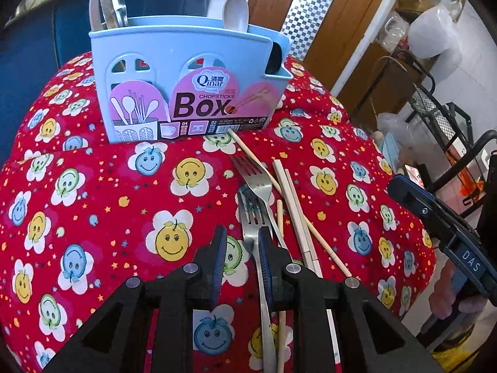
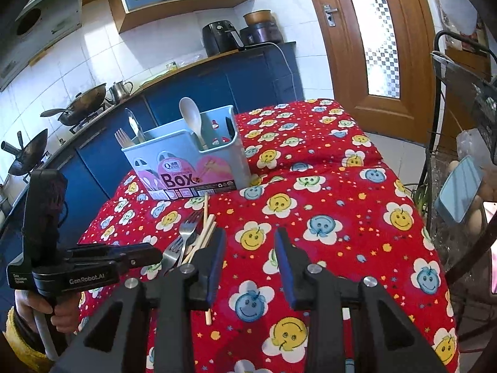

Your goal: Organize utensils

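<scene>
A light blue utensil box [image 1: 186,71] [image 2: 186,161] stands on the red smiley-face cloth [image 1: 93,186] and holds a pale spoon [image 1: 236,12], metal utensils and a wooden fork. In front of it lie two metal forks [image 1: 253,186] [image 2: 186,230] crossed with several wooden chopsticks [image 1: 295,205] [image 2: 206,233]. My left gripper [image 1: 242,248] [image 2: 153,256] hangs low over the nearer fork. Its jaws stand narrowly apart, with the fork's neck against the right pad and cloth showing in the gap. My right gripper [image 2: 250,248] is open over bare cloth to the right of the pile.
Behind the table runs a blue kitchen counter with woks [image 2: 77,105] and an air fryer [image 2: 220,37]. A wooden door [image 2: 372,46] is at the back right. A black wire rack [image 2: 459,93] stands close to the table's right edge.
</scene>
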{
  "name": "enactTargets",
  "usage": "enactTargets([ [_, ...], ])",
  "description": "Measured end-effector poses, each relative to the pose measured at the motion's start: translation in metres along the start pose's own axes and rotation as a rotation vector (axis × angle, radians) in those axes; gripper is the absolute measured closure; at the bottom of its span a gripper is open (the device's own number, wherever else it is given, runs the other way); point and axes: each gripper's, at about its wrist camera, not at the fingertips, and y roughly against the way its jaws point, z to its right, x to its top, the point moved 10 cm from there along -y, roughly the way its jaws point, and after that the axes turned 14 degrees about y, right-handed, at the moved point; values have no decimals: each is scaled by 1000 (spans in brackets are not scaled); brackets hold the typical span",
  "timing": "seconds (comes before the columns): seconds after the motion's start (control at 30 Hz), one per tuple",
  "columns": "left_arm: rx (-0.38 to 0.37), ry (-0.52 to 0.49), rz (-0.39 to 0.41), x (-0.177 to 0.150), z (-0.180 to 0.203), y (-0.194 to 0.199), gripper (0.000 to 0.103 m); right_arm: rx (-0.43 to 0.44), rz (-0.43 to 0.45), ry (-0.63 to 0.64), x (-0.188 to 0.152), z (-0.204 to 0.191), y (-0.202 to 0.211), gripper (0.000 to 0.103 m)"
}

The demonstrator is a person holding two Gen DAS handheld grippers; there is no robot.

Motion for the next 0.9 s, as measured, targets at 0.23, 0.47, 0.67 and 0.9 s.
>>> enactTargets([
  [0.23, -3, -12, -53, -6, 3, -12, 79, 6, -7, -13, -6, 4, -2, 67],
  [0.47, -3, -35, -72, -1, 14, -24, 78, -3, -17, -30, -11, 10, -4, 67],
  [0.67, -78, -31, -92, -5, 22, -25, 98, -12, -11, -38, -12, 15, 0, 67],
  [0.9, -82, -10, -41, -3, 15, -14, 102, -1, -20, -30, -12, 10, 0, 67],
])
